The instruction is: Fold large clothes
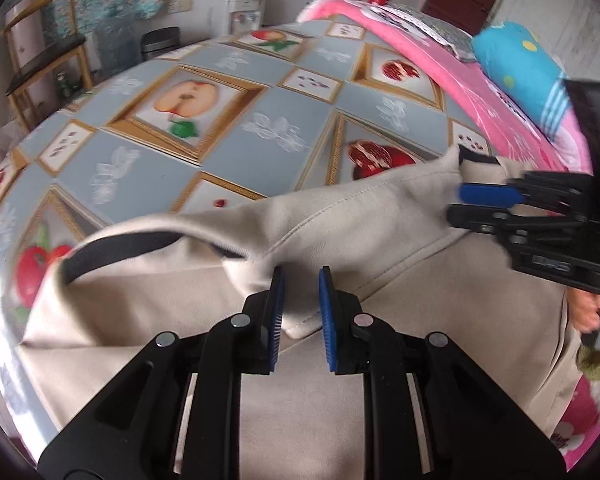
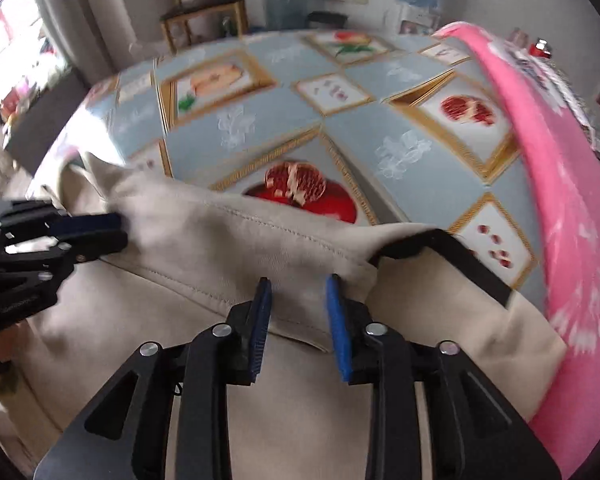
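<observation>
A large beige garment (image 1: 340, 216) with black trim lies on the fruit-patterned tablecloth (image 1: 204, 128); it also shows in the right wrist view (image 2: 228, 236). My left gripper (image 1: 301, 280) has its jaws apart with a fold of beige fabric between the blue pads. My right gripper (image 2: 298, 284) is likewise open around a fabric fold beside the black trim (image 2: 460, 256). The right gripper shows in the left wrist view (image 1: 460, 196), at the garment's far corner. The left gripper shows in the right wrist view (image 2: 116, 226), at the garment's left end.
A pink blanket (image 1: 460, 80) and a blue dotted pillow (image 1: 516, 68) lie along the right side. A wooden chair (image 1: 44, 56), a bin (image 1: 160, 42) and a water dispenser (image 1: 240, 4) stand beyond the table.
</observation>
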Motion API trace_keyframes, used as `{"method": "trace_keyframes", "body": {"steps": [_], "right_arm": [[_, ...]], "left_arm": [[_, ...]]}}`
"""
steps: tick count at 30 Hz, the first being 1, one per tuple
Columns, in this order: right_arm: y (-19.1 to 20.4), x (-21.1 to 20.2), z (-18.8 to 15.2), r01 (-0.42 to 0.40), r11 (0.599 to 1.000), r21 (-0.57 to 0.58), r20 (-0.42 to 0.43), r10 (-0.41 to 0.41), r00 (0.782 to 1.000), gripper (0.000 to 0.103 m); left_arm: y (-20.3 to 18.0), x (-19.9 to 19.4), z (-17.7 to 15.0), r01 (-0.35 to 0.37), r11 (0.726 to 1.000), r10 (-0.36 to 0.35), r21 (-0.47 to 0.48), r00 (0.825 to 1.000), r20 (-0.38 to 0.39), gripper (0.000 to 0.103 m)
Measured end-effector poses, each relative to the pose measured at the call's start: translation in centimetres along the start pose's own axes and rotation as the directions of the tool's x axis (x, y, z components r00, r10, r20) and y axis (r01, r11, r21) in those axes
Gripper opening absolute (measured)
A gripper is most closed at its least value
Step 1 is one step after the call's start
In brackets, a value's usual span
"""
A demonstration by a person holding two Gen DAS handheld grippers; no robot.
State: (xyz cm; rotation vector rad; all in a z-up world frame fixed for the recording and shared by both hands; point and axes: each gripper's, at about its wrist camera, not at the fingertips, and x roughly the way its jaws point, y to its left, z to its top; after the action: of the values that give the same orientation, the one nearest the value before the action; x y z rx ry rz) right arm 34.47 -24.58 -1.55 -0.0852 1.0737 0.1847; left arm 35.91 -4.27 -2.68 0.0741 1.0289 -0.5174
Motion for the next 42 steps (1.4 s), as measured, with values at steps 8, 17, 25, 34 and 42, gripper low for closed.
{"method": "trace_keyframes", "body": {"steps": [8,17,25,34,42], "right_arm": [[2.1,-10.2,-7.0,-0.131,0.989,-0.068,0.082,0.136,0.987,0.076],[7.0,-9.3,-18.4,-0.274,0.958,-0.088,-0.006,0.275,0.961,0.076],[7.5,-6.9,-20.0,-0.240,0.967,-0.089,-0.052,0.236,0.970,0.076],[7.4,-6.8,-20.1,-0.226,0.971,-0.076,-0.046,0.223,0.974,0.076],[7.6,-6.7,-20.0,-0.218,0.972,-0.083,-0.050,0.215,0.975,0.076]], "left_arm": [[1.3,-13.9,-3.8,-0.067,0.997,0.071,-0.036,0.987,0.141,0.029],[4.0,-19.8,-18.9,-0.077,0.972,0.104,-0.221,0.988,0.114,0.030],[5.1,-16.4,-25.0,-0.091,0.945,0.111,-0.313,0.993,0.046,0.030],[5.9,-16.0,-24.3,-0.126,0.943,0.150,-0.306,0.987,0.055,0.030],[7.2,-15.5,-24.5,-0.134,0.939,0.151,-0.317,0.988,0.032,0.030]]}}
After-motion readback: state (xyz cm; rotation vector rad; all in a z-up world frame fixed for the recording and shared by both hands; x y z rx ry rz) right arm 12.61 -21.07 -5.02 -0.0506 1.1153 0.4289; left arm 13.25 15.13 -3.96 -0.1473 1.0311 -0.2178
